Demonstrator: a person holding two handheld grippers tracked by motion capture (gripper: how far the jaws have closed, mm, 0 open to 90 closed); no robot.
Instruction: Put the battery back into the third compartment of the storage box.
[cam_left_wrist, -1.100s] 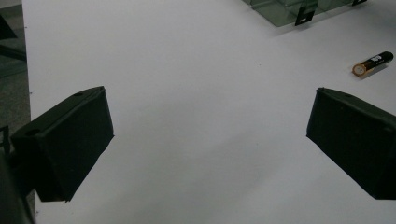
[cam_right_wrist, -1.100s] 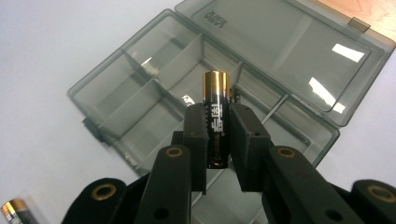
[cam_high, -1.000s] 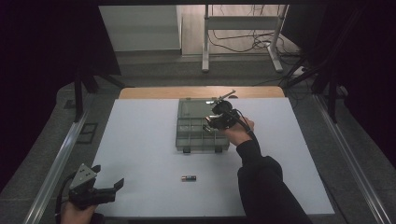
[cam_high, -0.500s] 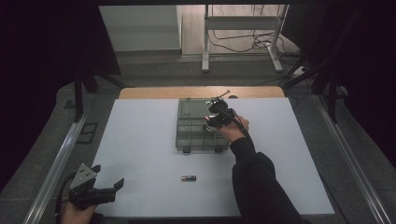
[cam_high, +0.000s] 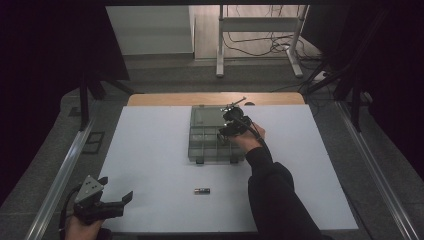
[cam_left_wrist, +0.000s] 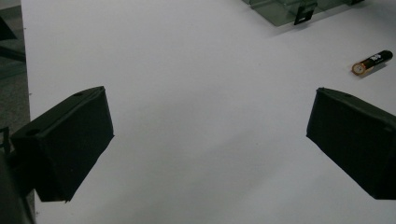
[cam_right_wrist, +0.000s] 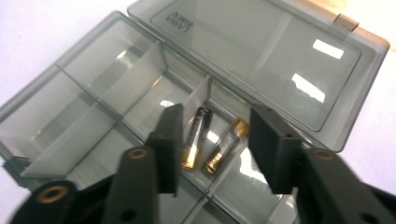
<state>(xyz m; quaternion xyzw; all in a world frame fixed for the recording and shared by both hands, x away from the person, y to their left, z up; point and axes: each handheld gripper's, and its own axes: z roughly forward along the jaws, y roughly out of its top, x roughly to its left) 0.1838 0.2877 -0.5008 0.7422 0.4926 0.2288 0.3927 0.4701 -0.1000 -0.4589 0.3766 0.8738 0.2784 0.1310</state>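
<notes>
The white rectangular table (cam_high: 150, 165) carries the smoke-grey clear plastic compartment box (cam_high: 202, 142) at its far middle with its lid folded back, as it was 1 second ago. The right gripper (cam_high: 231, 129) has sunk toward that box since then; its jaws have just been opening and stand part open, gripping nothing, above 2 black-and-gold cylindrical batteries (cam_right_wrist: 196, 137) lying side by side in 1 compartment. The left gripper (cam_high: 102, 206) rests unmoved at the near left corner, jaws wide and empty, and a third black-and-gold battery (cam_high: 202, 190) lies loose on the table, near the front of the box.
</notes>
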